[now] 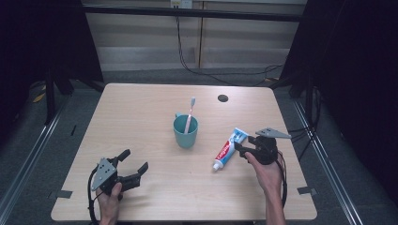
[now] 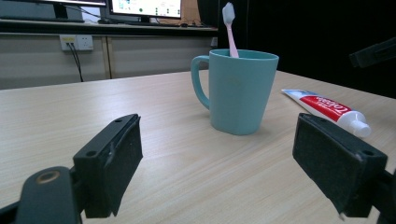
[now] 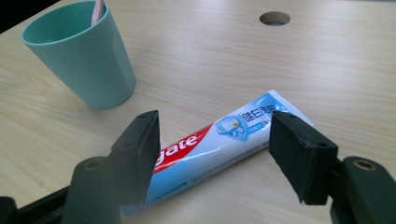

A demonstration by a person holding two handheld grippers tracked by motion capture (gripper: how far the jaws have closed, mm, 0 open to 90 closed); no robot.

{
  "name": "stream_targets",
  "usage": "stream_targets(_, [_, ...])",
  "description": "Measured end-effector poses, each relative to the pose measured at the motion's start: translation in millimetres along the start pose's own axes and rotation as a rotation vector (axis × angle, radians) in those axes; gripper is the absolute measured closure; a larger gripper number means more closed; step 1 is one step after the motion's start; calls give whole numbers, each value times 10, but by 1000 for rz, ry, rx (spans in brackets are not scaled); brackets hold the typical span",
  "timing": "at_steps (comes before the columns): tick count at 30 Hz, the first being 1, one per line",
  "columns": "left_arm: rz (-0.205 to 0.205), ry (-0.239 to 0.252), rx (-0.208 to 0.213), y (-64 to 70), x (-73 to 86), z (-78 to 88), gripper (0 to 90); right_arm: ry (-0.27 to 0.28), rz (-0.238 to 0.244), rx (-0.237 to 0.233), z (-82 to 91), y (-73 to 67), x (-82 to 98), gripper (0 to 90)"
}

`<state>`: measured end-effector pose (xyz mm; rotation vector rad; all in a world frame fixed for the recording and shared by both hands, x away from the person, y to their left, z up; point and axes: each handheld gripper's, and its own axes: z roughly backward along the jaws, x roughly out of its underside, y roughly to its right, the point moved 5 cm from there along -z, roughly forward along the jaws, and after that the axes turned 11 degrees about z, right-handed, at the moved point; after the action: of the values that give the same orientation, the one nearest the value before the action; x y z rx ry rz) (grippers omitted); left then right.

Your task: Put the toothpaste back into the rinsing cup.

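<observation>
The right tool [image 1: 245, 151] is over the wide back end of the toothpaste tube [image 1: 229, 149]. Its two black jaws are partly open, one on each side of the tube. In the right gripper view there is a gap between the pads [image 3: 142, 154] and the tube [image 3: 210, 149], so they do not squeeze it. The tube lies flat on the table [image 1: 141, 122], with its white cap pointing to the person's side.

The left tool [image 1: 133, 167] is low over the near left part of the table. Its jaws are wide open and hold nothing. In the left gripper view they point at the cup [image 2: 240, 91].

The green cup [image 1: 185, 131] stands up in the middle of the table, to the left of the tube and apart from it. A pink toothbrush [image 1: 189, 116] stands in it, brush end up.

The table is light wood with a small round hole [image 1: 223, 98] near its far edge. Behind it is a pale wall with a black cable [image 1: 180, 47] hanging down. Both sides of the room are dark.
</observation>
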<state>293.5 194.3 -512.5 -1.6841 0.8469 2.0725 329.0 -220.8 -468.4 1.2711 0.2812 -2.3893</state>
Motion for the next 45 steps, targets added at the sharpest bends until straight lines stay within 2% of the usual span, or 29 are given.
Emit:
stream_targets(5, [6, 3, 13, 16, 4, 1, 158, -57, -16, -16, -99, 21, -41, 352])
stream_targets(7, [2, 2, 14, 17, 4, 2, 159, -81, -54, -50, -138, 26, -47, 355])
stream_targets(9, [-1, 0, 16, 18, 5, 3, 160, -123, -59, -45, -169, 35, -63, 357])
stream_targets(20, [3, 5, 18, 11, 3, 10, 160, -234, -101, -29, -294, 100, -138, 356])
stream_targets(23, [9, 9, 16, 0, 1, 14, 160, -270, -124, -26, -348, 115, -116, 334])
stream_targets(28, [3, 11, 14, -2, -2, 15, 157, -330, -116, -18, -451, 120, -89, 246])
stream_targets(32, [11, 6, 14, -3, 2, 16, 157, -377, -141, -28, -527, 104, -54, 232])
stream_targets(34, [12, 9, 13, -4, 0, 16, 157, -406, -148, -28, -575, 109, -25, 232])
stream_targets(40, [12, 12, 13, 1, 0, 15, 157, -433, -170, -31, -625, 132, -13, 264])
stream_targets(42, [6, 9, 13, -1, 1, 17, 158, -444, -192, -41, -624, 147, -43, 270])
stream_targets(45, [6, 6, 14, -1, 2, 17, 158, -491, -193, -44, -635, 143, -70, 287])
